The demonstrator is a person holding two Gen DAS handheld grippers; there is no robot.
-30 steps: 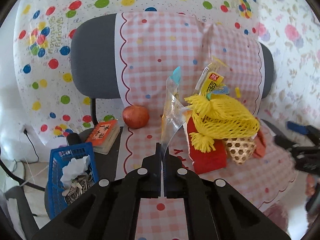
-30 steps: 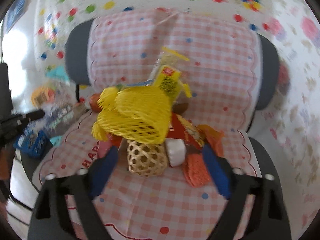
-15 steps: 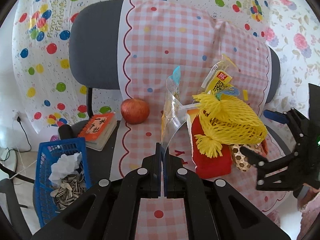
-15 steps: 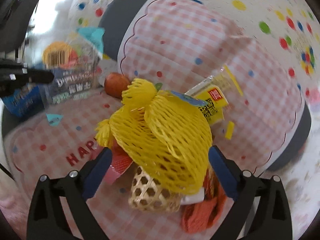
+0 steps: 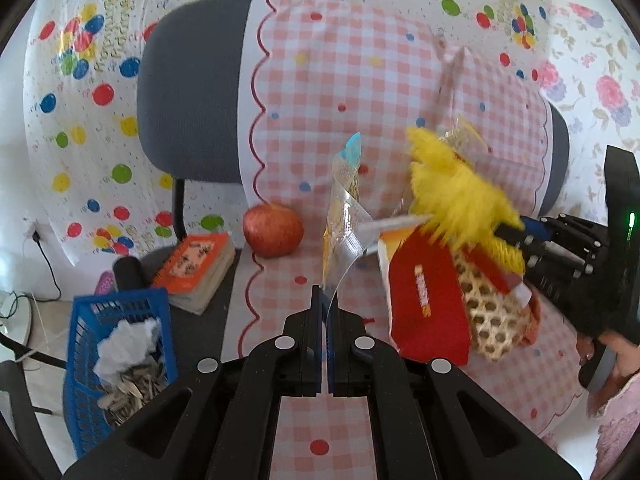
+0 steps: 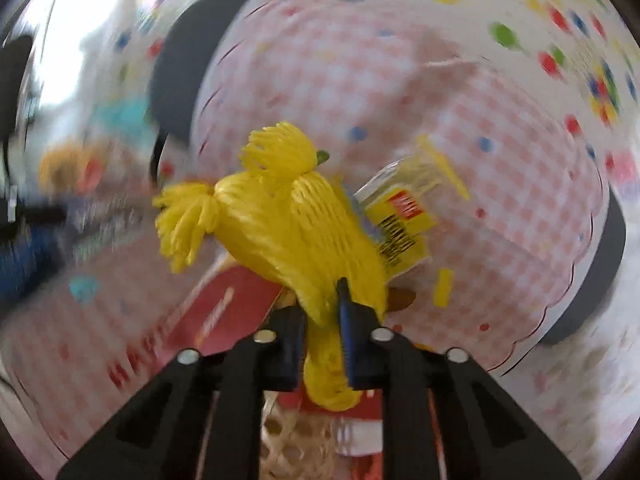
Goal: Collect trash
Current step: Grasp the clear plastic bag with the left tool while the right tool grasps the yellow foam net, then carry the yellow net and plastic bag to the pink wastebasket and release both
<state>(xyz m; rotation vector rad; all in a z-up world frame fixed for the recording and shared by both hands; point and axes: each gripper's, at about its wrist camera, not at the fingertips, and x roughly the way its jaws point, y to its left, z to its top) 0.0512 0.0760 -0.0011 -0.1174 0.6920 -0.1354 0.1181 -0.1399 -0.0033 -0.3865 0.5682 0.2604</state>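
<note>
My left gripper [image 5: 325, 312] is shut on a clear plastic wrapper [image 5: 344, 216] with a blue tip, held upright above the pink checked chair seat. My right gripper [image 6: 325, 308] is shut on a yellow foam fruit net [image 6: 296, 220], lifted off a pile; it also shows in the left wrist view [image 5: 460, 200], with the right gripper [image 5: 516, 236] coming from the right. Under the net lie a red packet [image 5: 424, 304], a woven bamboo ball [image 5: 488, 312] and a yellow-labelled clear bag [image 6: 404, 216]. A blue basket [image 5: 116, 356] holding tissue and seed shells stands at lower left.
A red apple [image 5: 273, 231] sits at the back of the seat. An orange booklet [image 5: 196, 264] lies at the seat's left edge. The grey chair back [image 5: 192, 112] is draped in pink checked cloth. Dotted and floral sheets hang behind.
My right gripper closed in from the right and shut on the yellow net, lifting it. The left gripper kept its hold on the wrapper and shifted slightly.
</note>
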